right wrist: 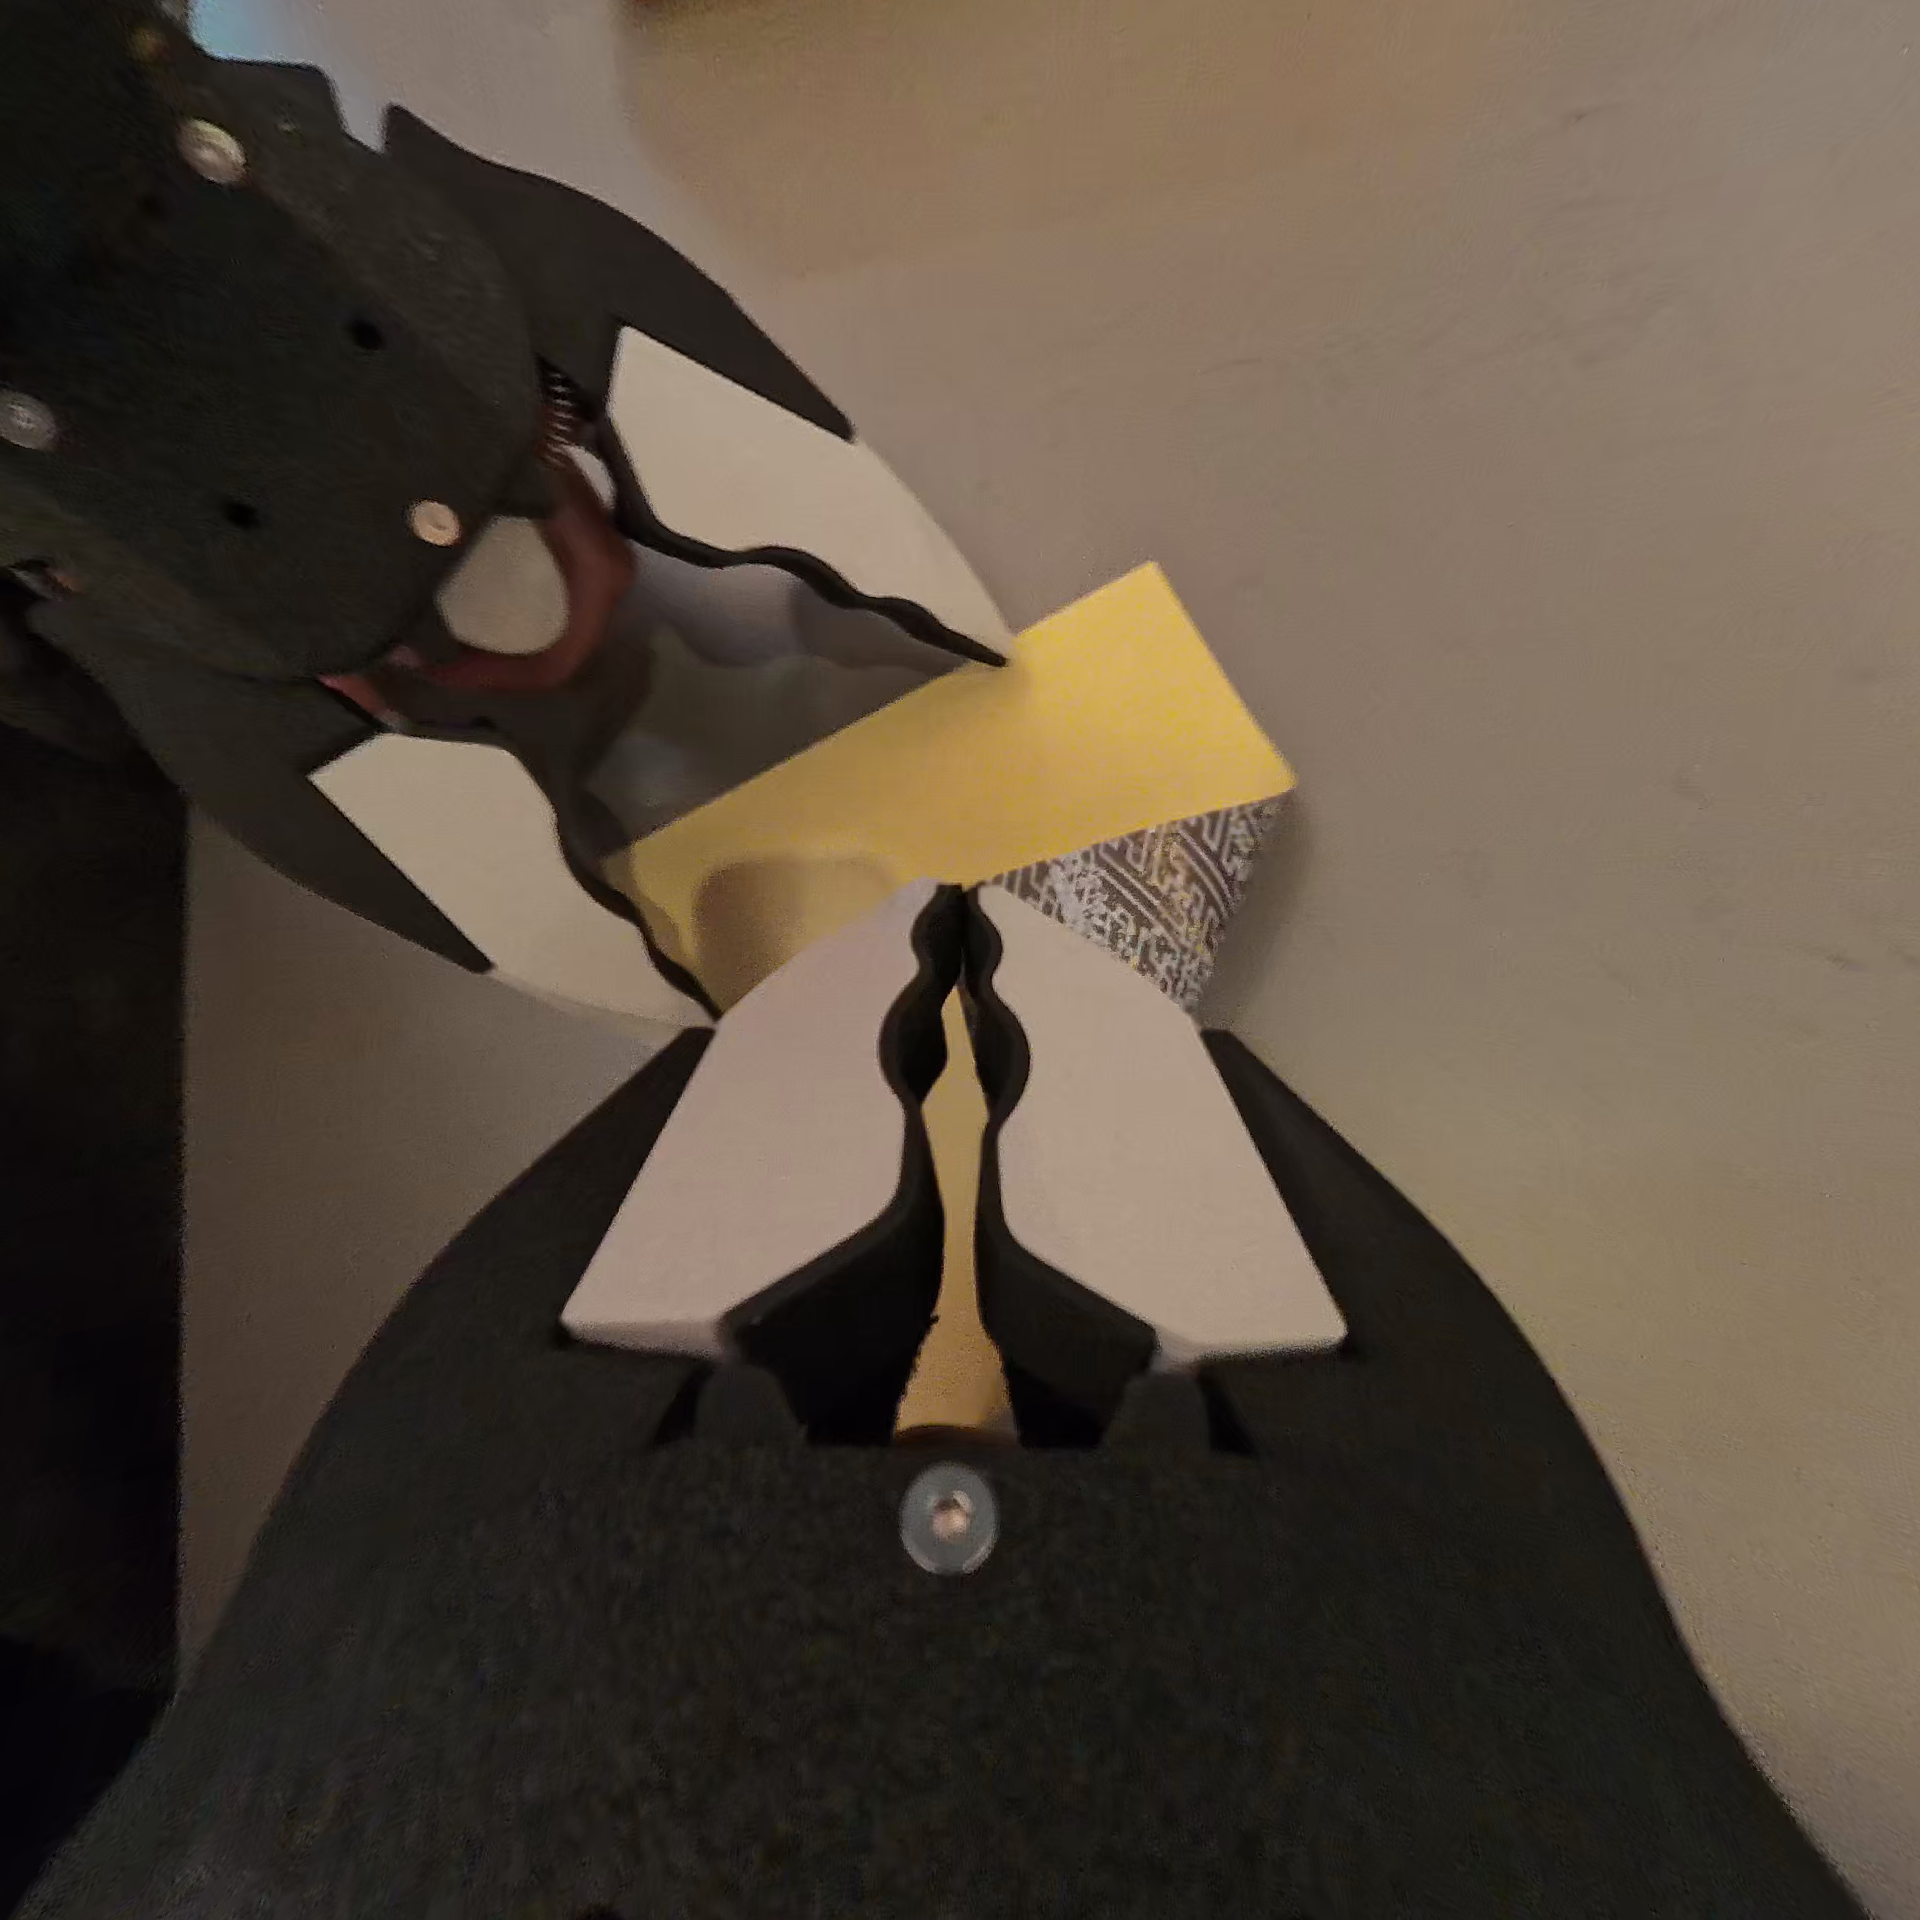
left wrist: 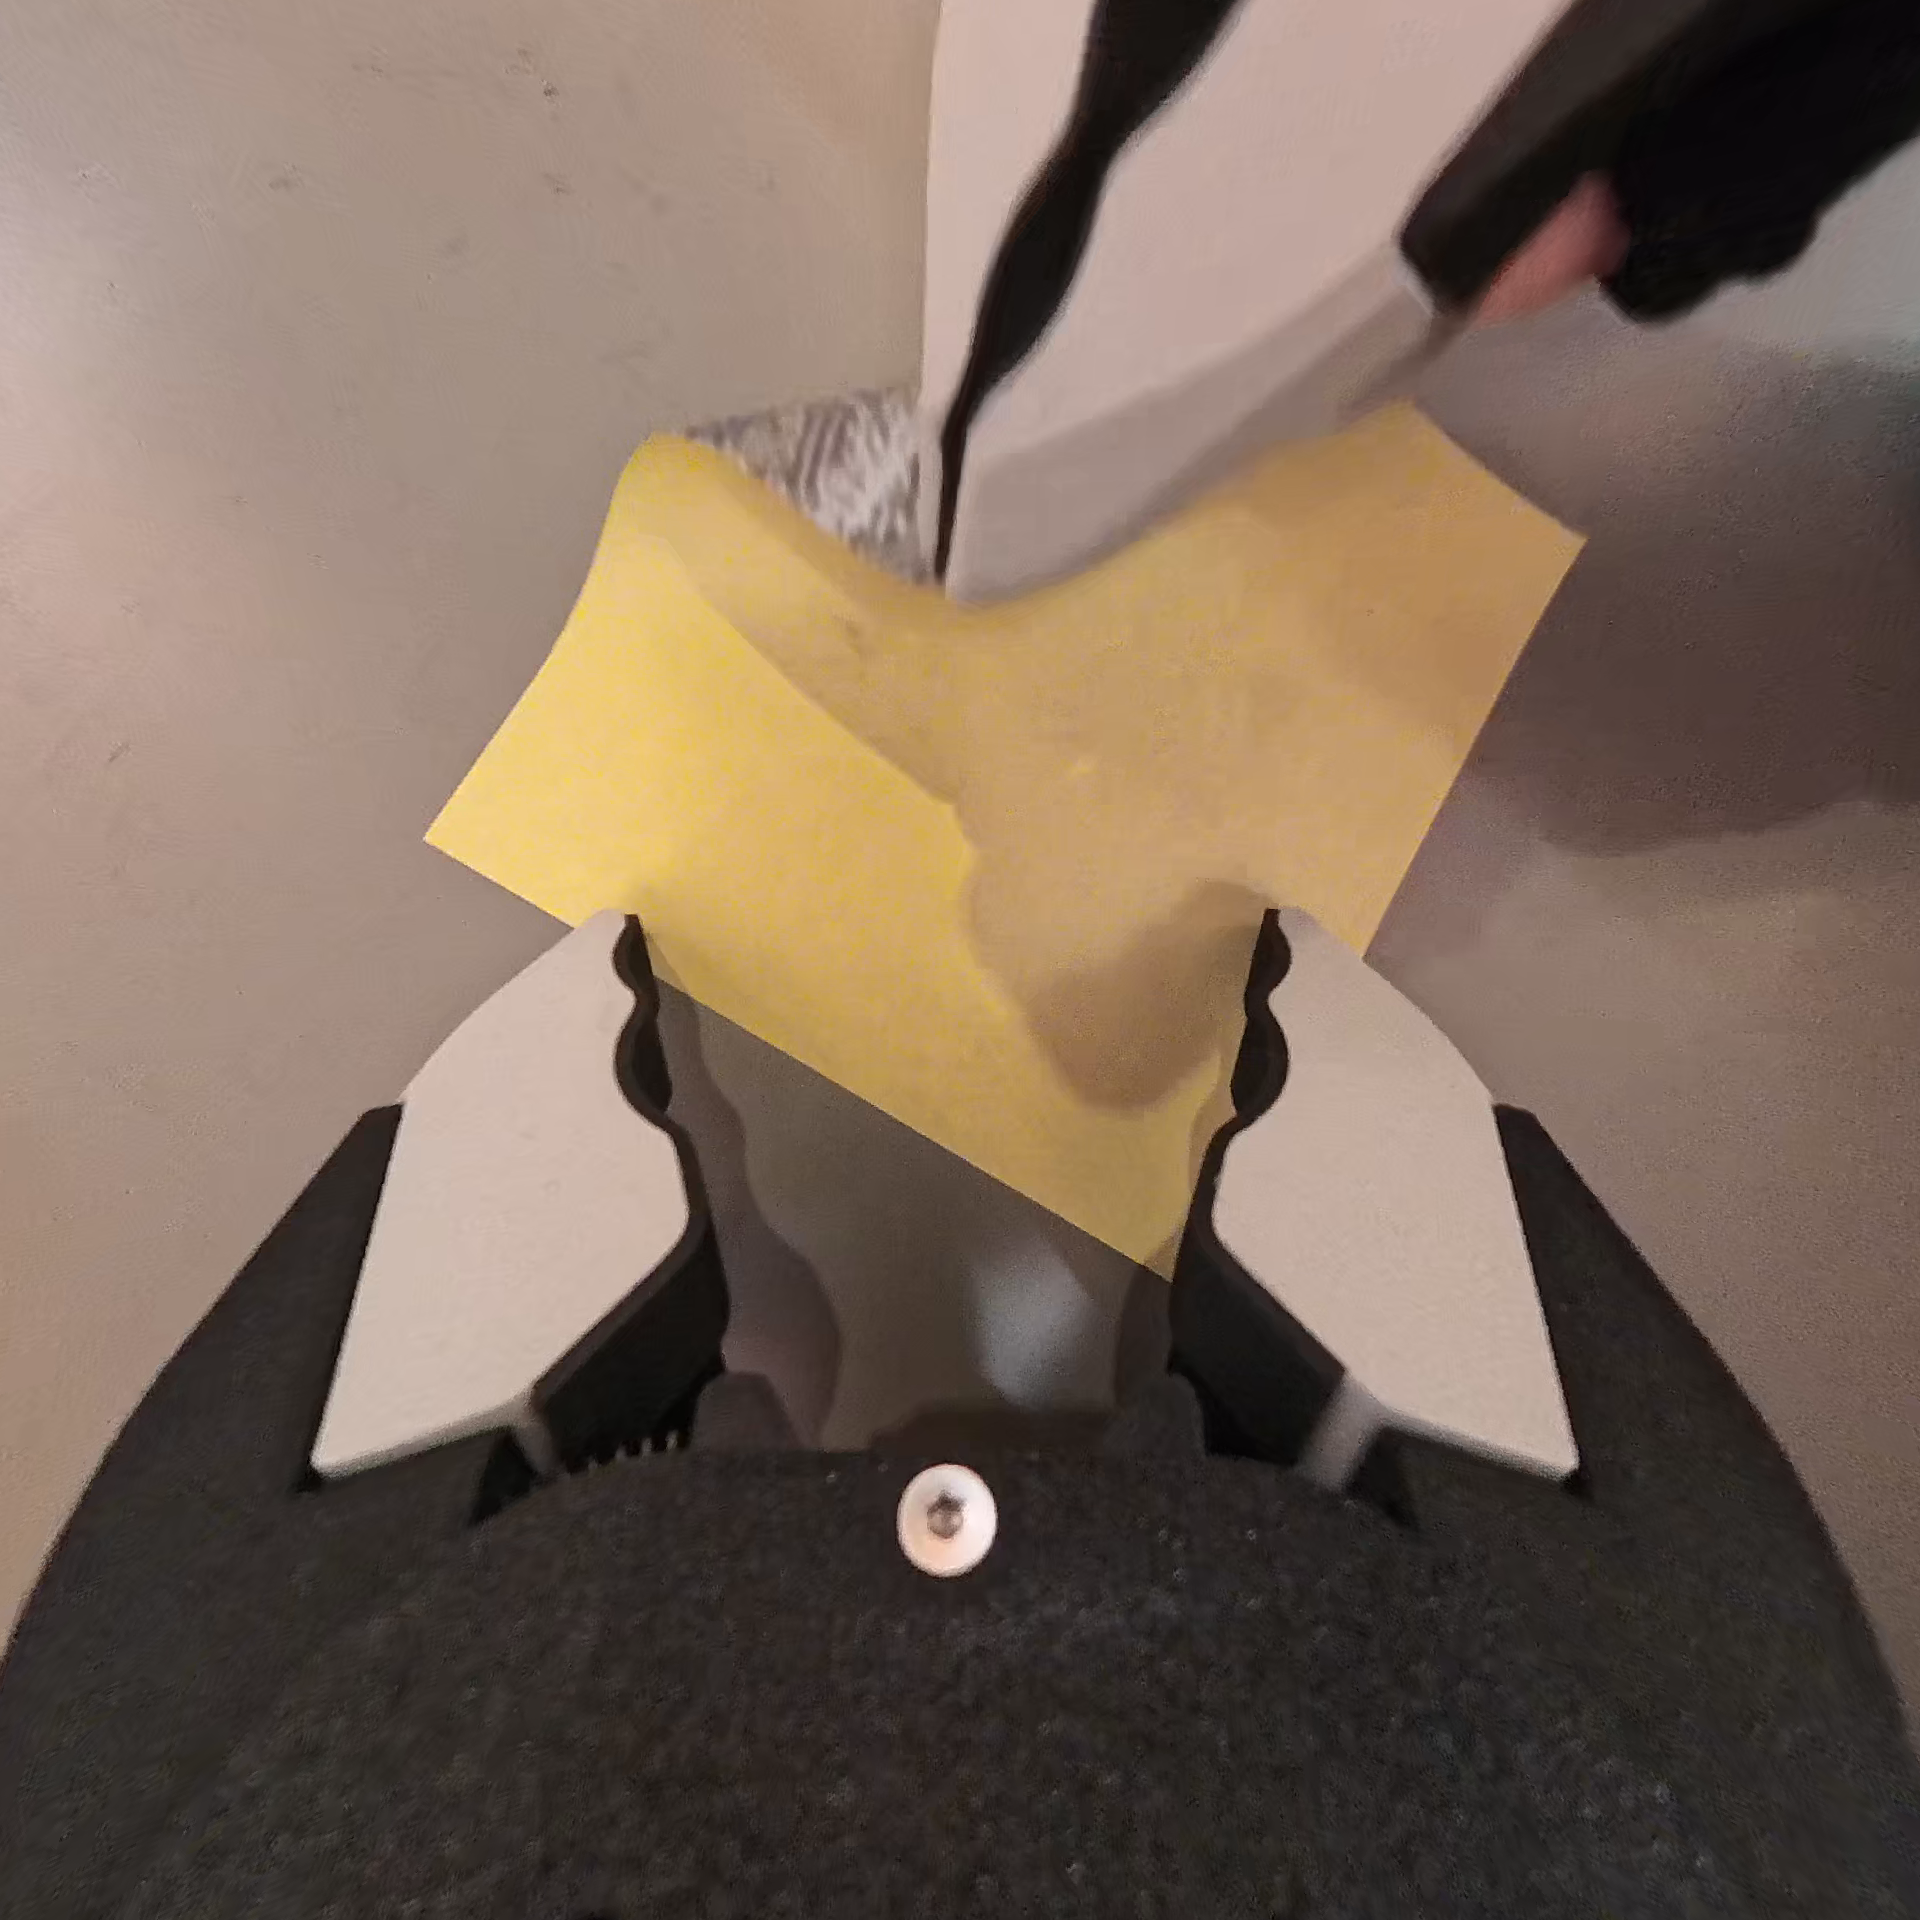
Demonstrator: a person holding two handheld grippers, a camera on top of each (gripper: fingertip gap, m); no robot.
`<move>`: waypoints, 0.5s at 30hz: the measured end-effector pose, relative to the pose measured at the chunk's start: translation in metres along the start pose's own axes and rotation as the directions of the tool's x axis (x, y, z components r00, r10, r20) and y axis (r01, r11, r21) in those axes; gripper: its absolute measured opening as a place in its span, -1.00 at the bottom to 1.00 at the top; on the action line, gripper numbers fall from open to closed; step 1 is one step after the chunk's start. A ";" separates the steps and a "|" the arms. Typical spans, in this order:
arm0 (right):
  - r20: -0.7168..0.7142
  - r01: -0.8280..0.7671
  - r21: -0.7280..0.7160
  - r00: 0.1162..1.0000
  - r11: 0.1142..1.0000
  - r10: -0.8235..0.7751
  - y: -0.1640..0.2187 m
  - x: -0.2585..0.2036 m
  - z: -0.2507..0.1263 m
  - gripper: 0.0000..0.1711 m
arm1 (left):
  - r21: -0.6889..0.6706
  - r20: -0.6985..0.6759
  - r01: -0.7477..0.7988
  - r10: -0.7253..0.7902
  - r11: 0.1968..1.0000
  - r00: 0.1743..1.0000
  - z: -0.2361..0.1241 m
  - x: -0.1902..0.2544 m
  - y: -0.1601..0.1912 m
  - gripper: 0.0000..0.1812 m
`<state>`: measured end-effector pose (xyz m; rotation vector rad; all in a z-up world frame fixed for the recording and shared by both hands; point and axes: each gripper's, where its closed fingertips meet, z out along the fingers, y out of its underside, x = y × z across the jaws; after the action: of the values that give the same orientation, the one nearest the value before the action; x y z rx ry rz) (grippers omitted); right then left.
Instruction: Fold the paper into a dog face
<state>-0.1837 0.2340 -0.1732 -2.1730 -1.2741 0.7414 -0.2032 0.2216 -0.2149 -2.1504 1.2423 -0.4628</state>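
The right gripper [right wrist: 951,904] has its jaws closed on the far edge of the paper [left wrist: 935,790], lifting it. The left gripper [left wrist: 951,935] has its jaws wide open around the paper's near corner. The sheet (yellow above, patterned grey beneath) bows over the tabletop [left wrist: 260,520].

Matt yellow paper [left wrist: 935,790], patterned silver underside [right wrist: 1153,914]
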 end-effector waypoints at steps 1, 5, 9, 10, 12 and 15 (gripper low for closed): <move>0.029 0.000 -0.011 1.000 1.000 0.000 0.001 -0.006 0.004 -1.00 | 0.000 0.001 0.002 -0.002 1.000 1.000 0.001 0.001 -0.001 0.18; 0.106 0.022 -0.101 0.994 0.995 -0.012 0.012 -0.025 0.021 -1.00 | 0.001 0.004 0.005 -0.005 1.000 1.000 0.005 0.003 -0.005 0.18; 0.082 0.028 -0.162 0.997 0.986 -0.015 0.025 -0.020 0.031 -1.00 | 0.001 0.005 0.006 -0.006 1.000 1.000 0.004 0.003 -0.005 0.18; 0.077 0.027 -0.165 0.997 0.986 -0.014 0.025 -0.020 0.031 -1.00 | 0.000 0.006 0.007 -0.007 1.000 1.000 0.004 0.003 -0.004 0.18; 0.052 0.042 -0.184 0.998 0.982 -0.033 0.027 -0.018 0.030 -1.00 | -0.007 0.010 0.003 -0.003 1.000 1.000 0.002 0.003 -0.002 0.18; 0.025 0.073 -0.206 0.997 0.976 -0.070 0.027 -0.017 0.030 -1.00 | -0.017 0.008 -0.035 0.036 0.999 0.999 -0.009 0.008 0.006 0.19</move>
<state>-0.1947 0.2114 -0.2100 -2.2727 -1.4887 0.6243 -0.2082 0.2093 -0.2123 -2.1387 1.2821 -0.4294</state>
